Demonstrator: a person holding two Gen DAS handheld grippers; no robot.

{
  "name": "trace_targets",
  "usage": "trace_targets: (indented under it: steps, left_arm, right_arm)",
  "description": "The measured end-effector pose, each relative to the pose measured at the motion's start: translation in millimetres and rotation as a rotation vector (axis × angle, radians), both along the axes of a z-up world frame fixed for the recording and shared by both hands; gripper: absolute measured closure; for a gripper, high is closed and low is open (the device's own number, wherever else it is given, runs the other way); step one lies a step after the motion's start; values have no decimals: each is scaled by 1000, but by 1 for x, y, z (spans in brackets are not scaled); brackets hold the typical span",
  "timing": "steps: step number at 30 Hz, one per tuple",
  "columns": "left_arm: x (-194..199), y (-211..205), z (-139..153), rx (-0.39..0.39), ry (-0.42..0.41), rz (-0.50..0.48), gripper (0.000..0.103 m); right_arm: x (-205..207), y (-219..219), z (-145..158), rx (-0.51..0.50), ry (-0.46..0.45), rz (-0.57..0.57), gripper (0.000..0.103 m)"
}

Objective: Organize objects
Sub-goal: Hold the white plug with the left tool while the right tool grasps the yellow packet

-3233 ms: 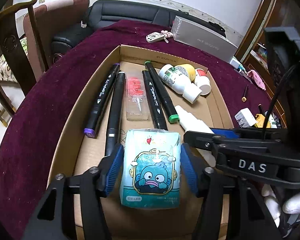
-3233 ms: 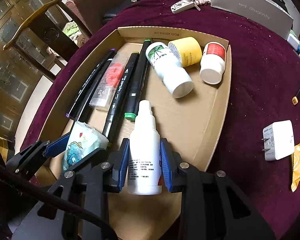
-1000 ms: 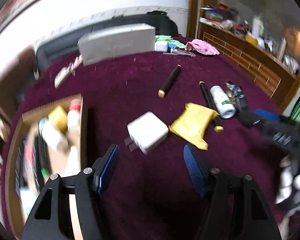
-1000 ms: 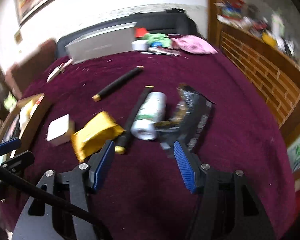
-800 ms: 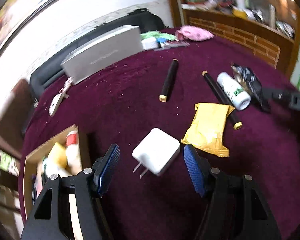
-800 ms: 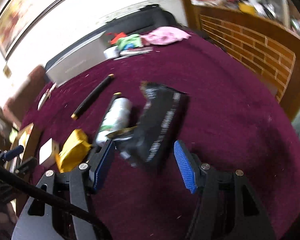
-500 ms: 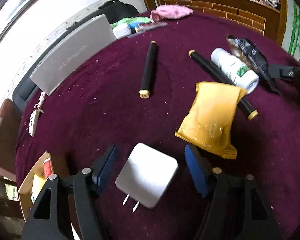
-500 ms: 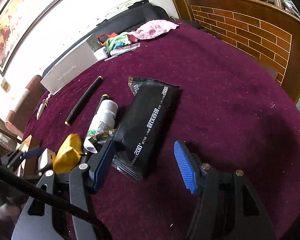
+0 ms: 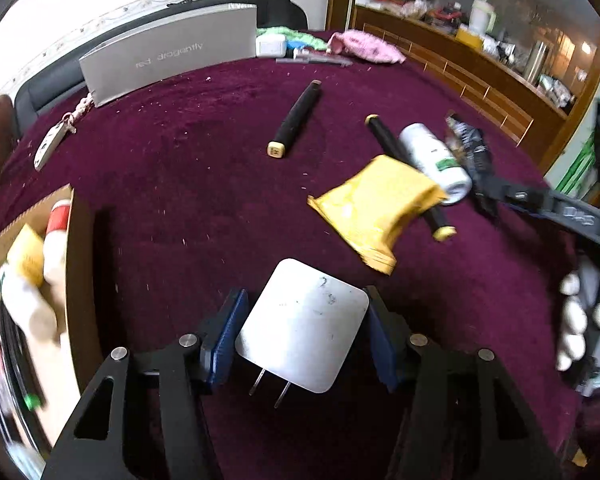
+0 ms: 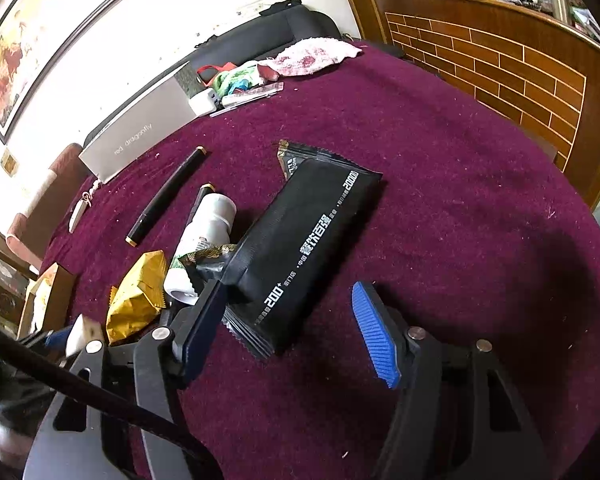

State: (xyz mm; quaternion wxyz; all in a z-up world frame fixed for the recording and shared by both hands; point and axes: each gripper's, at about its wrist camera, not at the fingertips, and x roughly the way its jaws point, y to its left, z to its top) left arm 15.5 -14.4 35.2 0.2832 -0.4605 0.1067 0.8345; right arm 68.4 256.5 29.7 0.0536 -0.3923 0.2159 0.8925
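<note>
on the maroon tablecloth point(image 9: 188, 184) the black pouch point(image 10: 308, 256) lies long axis diagonal, its near end between the opening jaws of the right gripper point(image 10: 288, 336), unpinched. the white charger point(image 9: 304, 324) sits square between the closing left gripper point(image 9: 300, 336), prongs toward the camera. half a second ago both sat farther ahead.

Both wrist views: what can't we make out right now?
- Left view: box contents are motion-blurred and cut by the left edge.
- Left view: whether the closing left gripper pads touch the charger; only slim gaps show.
- Left view: black marker middle hidden under the yellow packet.
- Right view: bottle label covered by the black pouch; the opening right gripper straddles the pouch's near end.
</note>
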Motion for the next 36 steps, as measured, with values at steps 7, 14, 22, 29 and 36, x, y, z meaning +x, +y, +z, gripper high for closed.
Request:
trace_targets:
  steps: [7,14,22,29,36]
  left_arm:
    - [27,-23,33,147,62,53,52]
    - [45,-57,50,204,106,108,52]
    - [55,-93,52,244,136,152,52]
    - [57,-117,50,286,142,185,52]
    - [56,-136,48,321,146,203,51]
  right_arm:
    - [6,-2,9,-22,46,15,38]
    - [-1,-30,37,-88,74,165,37]
    - [-43,-82,11,-387,-106,400,34]
    - [-64,-87,-6,-384,-168,241,34]
    - [-95,-101,1,-281,-174,129,34]
